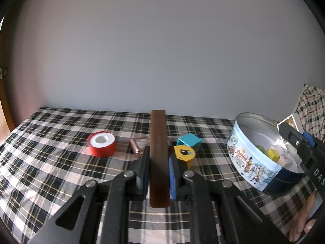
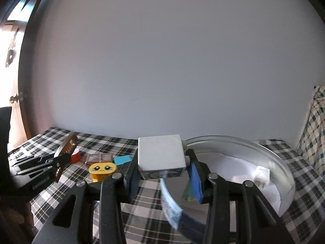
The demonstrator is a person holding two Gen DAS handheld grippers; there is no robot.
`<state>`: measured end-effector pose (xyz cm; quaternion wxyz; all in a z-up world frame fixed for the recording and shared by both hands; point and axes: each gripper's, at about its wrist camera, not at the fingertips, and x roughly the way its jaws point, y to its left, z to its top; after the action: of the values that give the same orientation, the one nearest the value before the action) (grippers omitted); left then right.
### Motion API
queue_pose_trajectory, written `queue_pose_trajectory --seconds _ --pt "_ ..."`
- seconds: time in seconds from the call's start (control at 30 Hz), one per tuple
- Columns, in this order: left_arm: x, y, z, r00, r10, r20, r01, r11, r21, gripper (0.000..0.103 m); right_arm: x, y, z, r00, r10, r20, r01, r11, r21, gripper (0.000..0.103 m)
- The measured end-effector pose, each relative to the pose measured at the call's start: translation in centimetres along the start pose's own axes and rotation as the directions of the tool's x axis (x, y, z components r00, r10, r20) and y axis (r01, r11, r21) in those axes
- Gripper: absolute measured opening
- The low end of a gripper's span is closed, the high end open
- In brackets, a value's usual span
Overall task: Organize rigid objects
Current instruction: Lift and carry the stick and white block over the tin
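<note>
Motion blur smears the tin (image 2: pixel 270 158) at lower right of the right view. Right hand-held gripper (image 2: pixel 164 174) pinches a grey box (image 2: pixel 160 154) — its underside hidden. Left hand-held gripper (image 1: pixel 158 156) clamps a brown bar (image 1: pixel 159 152), centre frame, over the plaid bed (image 1: pixel 50 142).

"Danisa" on round tin (image 1: pixel 251 162).

Black tool (image 1: pixel 158 162) linkages, silver screws, blue pads (image 2: pixel 195 180).

Right gripper (image 2: pixel 162 174) fingers clamp a grey box (image 2: pixel 160 154) (tin (image 2: pixel 280 162) beside it).
</note>
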<state>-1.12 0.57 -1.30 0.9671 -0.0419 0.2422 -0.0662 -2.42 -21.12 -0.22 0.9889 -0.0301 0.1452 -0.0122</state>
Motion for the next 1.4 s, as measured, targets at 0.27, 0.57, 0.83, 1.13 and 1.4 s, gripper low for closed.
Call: queue_pose_trajectory --seconds 0.27,0.57,0.83,1.13,1.4 --pt "0.0 -2.2 0.0 1.000 -0.007 0.014 0.007 1.000 0.016 0.014 -0.7 -1.9 0.4 1.000 -0.020 0.024 0.020 1.000 0.013 0.045" --pt "0.1 -4.6 -0.1 0.999 -0.038 0.032 0.037 0.999 0.025 0.014 -1.0 -4.5 0.7 0.998 -0.056 0.042 0.054 0.997 0.053 0.045" --pt "0.0 -6.7 0.0 0.997 -0.065 0.049 0.063 0.997 0.037 0.014 -1.3 -6.7 0.8 0.994 -0.090 0.055 0.085 0.992 0.091 0.045" --pt "-0.2 -7.7 0.1 0.995 -0.083 0.060 0.081 0.996 0.037 0.014 -1.7 -8.4 0.9 0.990 -0.123 0.066 0.115 0.987 0.112 0.045" --pt "-0.4 -9.6 0.2 0.989 -0.122 0.079 0.118 0.992 0.053 0.014 -2.0 -11.1 1.1 0.981 -0.178 0.073 0.165 0.974 0.156 0.045"
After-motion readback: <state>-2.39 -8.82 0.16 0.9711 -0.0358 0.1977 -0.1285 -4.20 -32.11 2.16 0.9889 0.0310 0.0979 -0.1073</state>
